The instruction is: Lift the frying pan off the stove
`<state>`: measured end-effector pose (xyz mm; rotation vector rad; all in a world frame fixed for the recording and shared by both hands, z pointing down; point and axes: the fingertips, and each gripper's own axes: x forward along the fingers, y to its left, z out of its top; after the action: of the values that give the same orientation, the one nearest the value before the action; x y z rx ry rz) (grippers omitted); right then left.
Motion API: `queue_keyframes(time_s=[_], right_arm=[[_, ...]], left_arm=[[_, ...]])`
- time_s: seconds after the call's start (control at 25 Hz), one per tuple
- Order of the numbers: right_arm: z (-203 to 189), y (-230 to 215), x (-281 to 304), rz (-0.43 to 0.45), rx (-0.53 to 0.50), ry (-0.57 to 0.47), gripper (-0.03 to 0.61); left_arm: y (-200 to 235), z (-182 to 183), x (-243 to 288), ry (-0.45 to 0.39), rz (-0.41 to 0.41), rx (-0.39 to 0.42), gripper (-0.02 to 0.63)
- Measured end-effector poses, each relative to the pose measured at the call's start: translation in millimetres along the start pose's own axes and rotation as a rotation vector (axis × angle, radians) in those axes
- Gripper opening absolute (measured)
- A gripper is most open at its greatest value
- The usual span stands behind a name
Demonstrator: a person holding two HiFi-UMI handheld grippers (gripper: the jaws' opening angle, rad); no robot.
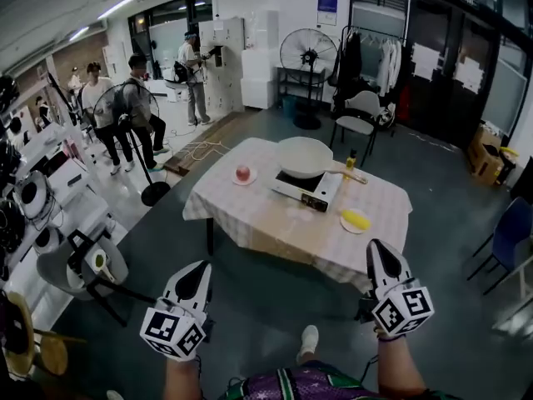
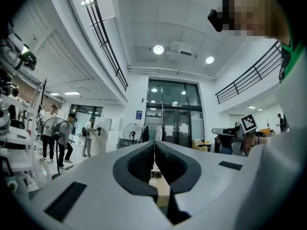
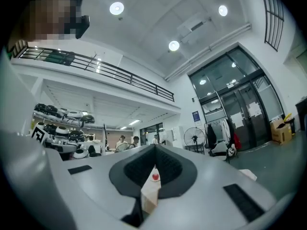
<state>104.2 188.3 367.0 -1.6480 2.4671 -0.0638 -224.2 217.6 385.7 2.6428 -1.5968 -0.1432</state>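
Far ahead of the left claw (image 1: 198,268) and right claw (image 1: 380,248), both clenched empty, the frying pan (image 1: 304,157) sits on its stove (image 1: 310,191); reaching it unopened, they might shove it sideways off the tabletop (image 1: 266,217).

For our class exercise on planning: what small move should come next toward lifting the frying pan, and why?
Probably step toward the table and open the right gripper: it and the left gripper are shut, well short of the frying pan, whose handle points rightward.
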Motion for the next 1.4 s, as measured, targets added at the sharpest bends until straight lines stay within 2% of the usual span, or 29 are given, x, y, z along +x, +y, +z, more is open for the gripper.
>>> queue_keyframes(time_s=[0.24, 0.48, 0.72, 0.96, 1.28, 1.32, 1.4], right_arm=[[21, -90, 83, 0.057, 0.016, 0.004, 0.008], [25, -189, 145, 0.064, 0.047, 0.018, 0.008], [24, -262, 191, 0.055, 0.07, 0.021, 0.008], [4, -285, 239, 0.044, 0.092, 0.034, 0.008], [11, -270, 299, 0.026, 0.015, 0.027, 0.008], [12, -267, 304, 0.031, 0.009, 0.023, 0.024], [12, -262, 313, 0.047, 0.006, 0.025, 0.15]], left_arm=[[5, 29, 127, -0.013, 0.03, 0.01, 0.023], [-19, 29, 267, 0.002, -0.019, 0.008, 0.023], [-41, 29, 357, 0.033, -0.037, 0.033, 0.023], [-21, 10, 411, 0.071, -0.063, 0.047, 0.023], [31, 9, 471, 0.073, -0.15, 0.03, 0.023], [35, 7, 475, 0.074, -0.16, 0.033, 0.023], [42, 3, 481, 0.075, -0.182, 0.034, 0.023]])
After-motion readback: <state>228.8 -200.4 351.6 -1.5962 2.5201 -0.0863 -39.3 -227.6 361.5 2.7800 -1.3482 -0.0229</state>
